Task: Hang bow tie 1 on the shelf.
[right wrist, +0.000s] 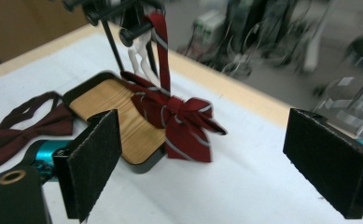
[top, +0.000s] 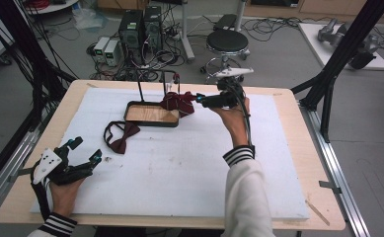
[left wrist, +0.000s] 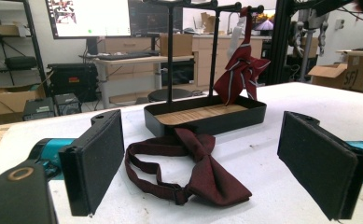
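Hanging state: striped red bow tie (right wrist: 179, 121) hangs by its neck strap from the black crossbar of the stand (left wrist: 202, 6), dangling over the right end of the tray (top: 150, 114), clear of the right gripper (top: 198, 98).
Right fingers: spread wide, nothing between them, level with the striped tie and just to its right in the high view.
Left fingers: left gripper (top: 86, 154) spread wide and empty, resting low at the near left of the surface (top: 179, 163).
Key relation: plain maroon bow tie (left wrist: 202, 177) lies flat on the surface directly ahead of the left fingers (left wrist: 97, 158), between them and the tray; the left hand is much nearer to it than the right.
Long axis: bow runs roughly toward the tray, its loop of strap trailing to the left in the left gripper view.
Materials: both ties are soft woven cloth, limp; tray is dark metal with a pale wood floor; surface is covered by a white, slightly grainy sheet.
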Tool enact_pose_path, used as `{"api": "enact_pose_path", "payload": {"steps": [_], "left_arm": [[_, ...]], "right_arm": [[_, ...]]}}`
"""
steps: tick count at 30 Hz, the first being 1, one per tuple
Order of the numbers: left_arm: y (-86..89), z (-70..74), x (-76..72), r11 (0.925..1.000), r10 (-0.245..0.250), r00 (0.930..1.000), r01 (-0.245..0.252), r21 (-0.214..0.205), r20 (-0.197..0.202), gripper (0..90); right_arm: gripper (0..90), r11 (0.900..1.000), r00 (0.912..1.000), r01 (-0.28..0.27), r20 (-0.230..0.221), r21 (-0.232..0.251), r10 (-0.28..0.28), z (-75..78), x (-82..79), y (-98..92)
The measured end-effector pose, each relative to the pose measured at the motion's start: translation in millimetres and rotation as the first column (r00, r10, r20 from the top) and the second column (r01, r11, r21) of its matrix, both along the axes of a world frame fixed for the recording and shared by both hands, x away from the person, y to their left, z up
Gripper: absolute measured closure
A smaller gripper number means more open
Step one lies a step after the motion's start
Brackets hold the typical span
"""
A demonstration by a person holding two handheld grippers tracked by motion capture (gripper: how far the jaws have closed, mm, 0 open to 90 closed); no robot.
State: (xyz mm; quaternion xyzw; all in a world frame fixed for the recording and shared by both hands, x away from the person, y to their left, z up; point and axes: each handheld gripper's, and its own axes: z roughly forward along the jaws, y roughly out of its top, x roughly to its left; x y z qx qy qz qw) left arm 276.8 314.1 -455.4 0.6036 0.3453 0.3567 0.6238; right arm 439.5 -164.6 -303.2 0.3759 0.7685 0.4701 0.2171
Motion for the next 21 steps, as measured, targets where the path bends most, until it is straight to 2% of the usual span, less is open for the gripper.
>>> {"api": "enact_pose_path", "payload": {"steps": [4,12,17,21], "left_arm": [[0.1,0.1,0.0,1.0,0.001,1.0,-0.001,0.004,-0.001,14.9],[0.7,0.4,0.9,1.0,0.003,1.0,-0.003,-0.002,-0.009,14.9],[1.0,1.1,1.5,0.9999,0.003,0.9997,-0.004,-0.015,-0.025,14.8],[-0.1,3.8,0.4,0.9999,0.002,0.9997,-0.002,-0.017,-0.023,14.8]], "right_arm": [[10.5,0.9986,0.9994,0.003,0.035,0.053,-0.005,-2.7,-24.7,-24.0],[10.6,0.9944,0.993,0.006,0.117,0.105,-0.018,-12.9,-81.2,-64.2],[10.6,0.9899,0.9821,0.014,0.184,0.141,-0.04,-24.2,-118.1,-82.0],[10.6,0.9847,0.9719,0.027,0.226,0.172,-0.067,-40.5,-144.9,-94.3]]}}
